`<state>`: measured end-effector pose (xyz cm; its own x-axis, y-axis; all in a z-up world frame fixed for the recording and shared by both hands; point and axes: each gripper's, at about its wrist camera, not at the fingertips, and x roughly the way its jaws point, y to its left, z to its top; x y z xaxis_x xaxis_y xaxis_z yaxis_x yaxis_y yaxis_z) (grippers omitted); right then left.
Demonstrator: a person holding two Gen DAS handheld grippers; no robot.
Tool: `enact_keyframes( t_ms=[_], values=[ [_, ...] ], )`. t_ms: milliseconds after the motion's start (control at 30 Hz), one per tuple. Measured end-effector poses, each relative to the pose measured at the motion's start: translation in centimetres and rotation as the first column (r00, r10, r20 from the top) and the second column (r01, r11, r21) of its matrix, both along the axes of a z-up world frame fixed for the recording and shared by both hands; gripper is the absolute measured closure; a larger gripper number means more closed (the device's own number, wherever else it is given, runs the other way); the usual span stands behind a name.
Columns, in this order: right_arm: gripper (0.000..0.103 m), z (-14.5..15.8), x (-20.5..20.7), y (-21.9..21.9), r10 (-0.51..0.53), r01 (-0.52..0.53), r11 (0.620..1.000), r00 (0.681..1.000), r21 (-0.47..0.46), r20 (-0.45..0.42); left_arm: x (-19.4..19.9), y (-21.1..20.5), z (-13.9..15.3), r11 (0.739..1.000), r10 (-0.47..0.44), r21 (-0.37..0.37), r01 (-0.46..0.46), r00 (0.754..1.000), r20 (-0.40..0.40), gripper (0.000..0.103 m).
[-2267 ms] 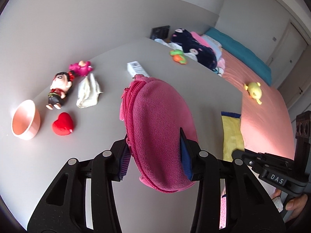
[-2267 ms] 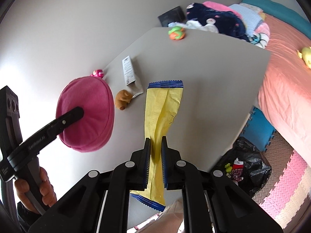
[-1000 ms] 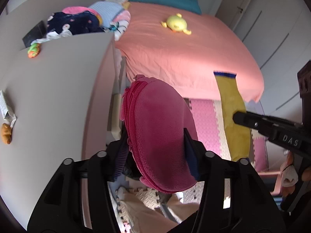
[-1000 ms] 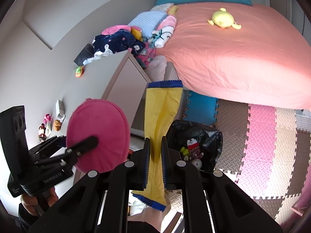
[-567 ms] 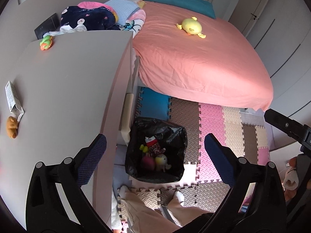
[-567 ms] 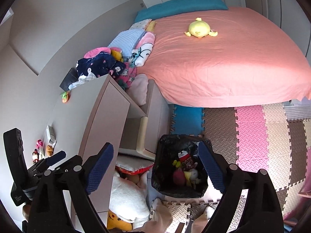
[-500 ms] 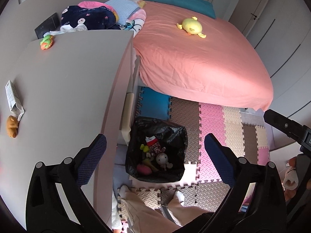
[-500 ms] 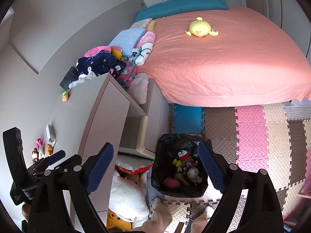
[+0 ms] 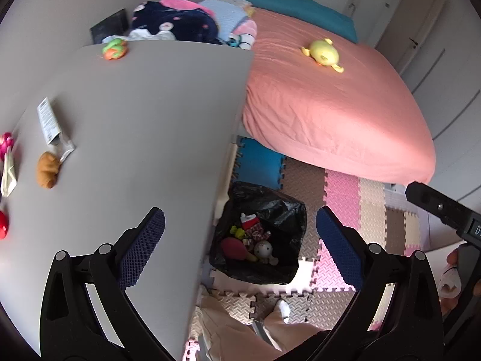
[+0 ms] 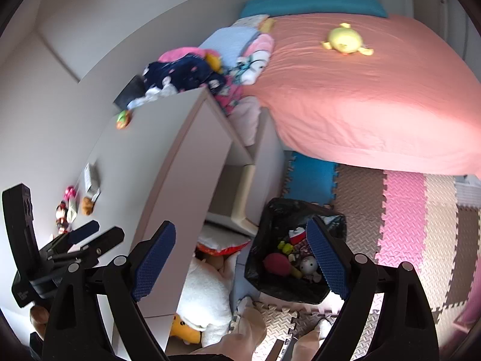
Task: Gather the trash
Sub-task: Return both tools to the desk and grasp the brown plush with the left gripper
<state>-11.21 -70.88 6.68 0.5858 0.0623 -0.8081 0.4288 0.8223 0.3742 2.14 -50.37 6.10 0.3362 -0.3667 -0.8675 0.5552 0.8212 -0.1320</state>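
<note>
Black plastic lines the trash bag (image 9: 264,270), which stands open on the foam floor mat (image 9: 342,180) just beside the near right edge of the grey surface (image 9: 144,114).

Left claw (image 9: 240,240): jaws spread wide, nothing between the blue pads (image 9: 144,246). At 2.3 s and 1.0 s ago it clamped a pink pouch (image 9: 233,245); that pouch now lies inside the bag, at the left among small toys.

Right claw (image 10: 240,255): jaws likewise spread wide and empty. At 2.3 s and 1.0 s ago it pinched a yellow wrapper. Whether the thin yellow strip beside the pouch in the bag is that wrapper cannot be told.

Since 0.5 s ago both claws have stayed open, and the left wrist view has swung left, so that more of the surface shows.

Items on the surface, left wrist view:
- White carton (image 9: 48,120), far left, lying flat.
- Brown toy (image 9: 47,170), just near of the carton.
- Crumpled white wrapper (image 9: 7,176), at the left border.
- Green and orange toy (image 9: 114,48), at the far edge.

A pink bed (image 9: 330,105) fills the far right, with a yellow plush (image 9: 323,54) on it. The right wrist view shows the bag (image 10: 270,210) between the surface's side panel and the bed.
</note>
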Motion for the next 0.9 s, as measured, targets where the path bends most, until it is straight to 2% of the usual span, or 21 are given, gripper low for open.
enact_keyframes(
  t_ms=[267, 467, 767, 833, 900],
  values=[
    [0.014, -0.3, 3.2, 3.2, 0.097, -0.097, 0.995, 0.995, 0.017, -0.017, 1.7, 5.6, 0.0, 0.993, 0.117, 0.004, -0.117, 0.993, 0.009, 0.006],
    [0.014, -0.3, 5.2, 5.6, 0.158, -0.157, 0.987, 0.987, 0.018, -0.014, 3.1, 9.6, 0.3, 0.978, 0.2, 0.033, -0.204, 0.976, 0.088, 0.006],
    [0.014, -0.4, 8.8, 9.5, 0.248, -0.248, 0.969, 0.968, 0.012, -0.019, 7.1, 14.6, 0.0, 0.955, 0.264, 0.084, -0.285, 0.944, 0.198, 0.006],
    [0.014, -0.6, 9.7, 10.3, 0.263, -0.263, 0.965, 0.964, 0.006, -0.028, 8.2, 15.2, -0.1, 0.955, 0.265, 0.079, -0.286, 0.942, 0.205, 0.015],
    [0.014, -0.8, 10.4, 10.8, 0.27, -0.27, 0.963, 0.962, 0.007, -0.037, 9.4, 15.8, -0.4, 0.957, 0.26, 0.08, -0.28, 0.945, 0.198, 0.018]
  ],
)
